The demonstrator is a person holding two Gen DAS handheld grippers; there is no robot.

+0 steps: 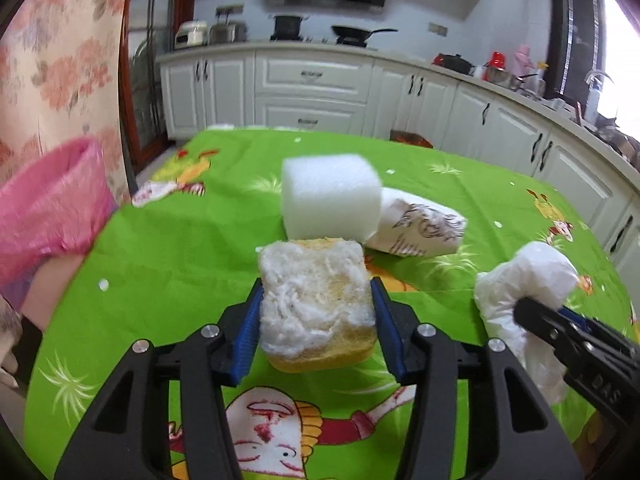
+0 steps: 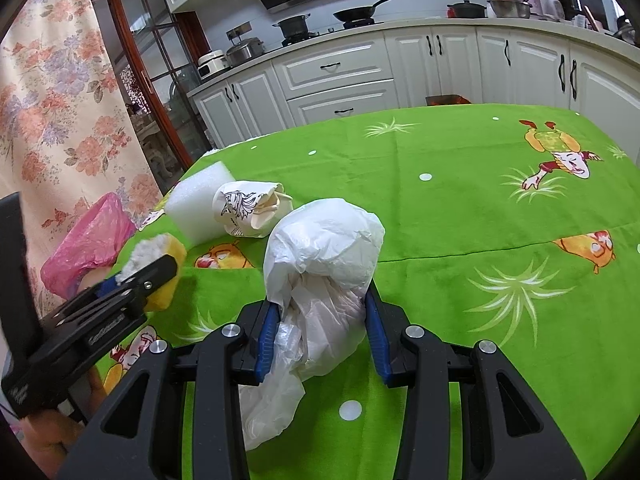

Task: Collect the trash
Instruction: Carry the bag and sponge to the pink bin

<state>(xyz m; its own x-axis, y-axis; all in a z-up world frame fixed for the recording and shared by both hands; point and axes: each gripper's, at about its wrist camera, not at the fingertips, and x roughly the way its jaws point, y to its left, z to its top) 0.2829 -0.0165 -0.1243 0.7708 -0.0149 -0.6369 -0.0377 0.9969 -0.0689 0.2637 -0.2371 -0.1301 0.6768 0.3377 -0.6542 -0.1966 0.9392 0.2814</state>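
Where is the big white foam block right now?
The white foam block sits on the green tablecloth, just behind the yellow sponge and touching the crumpled printed paper on its right.

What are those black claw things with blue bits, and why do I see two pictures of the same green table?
They are two grabbers that a person holds, one in each hand. Each has a small camera looking along its fingers, so you get one picture per hand. The left gripper squeezes a worn yellow sponge. The right gripper squeezes a crumpled white plastic bag. On the green tablecloth lie a white foam block and a crumpled paper cup. A pink bag hangs open at the left edge.
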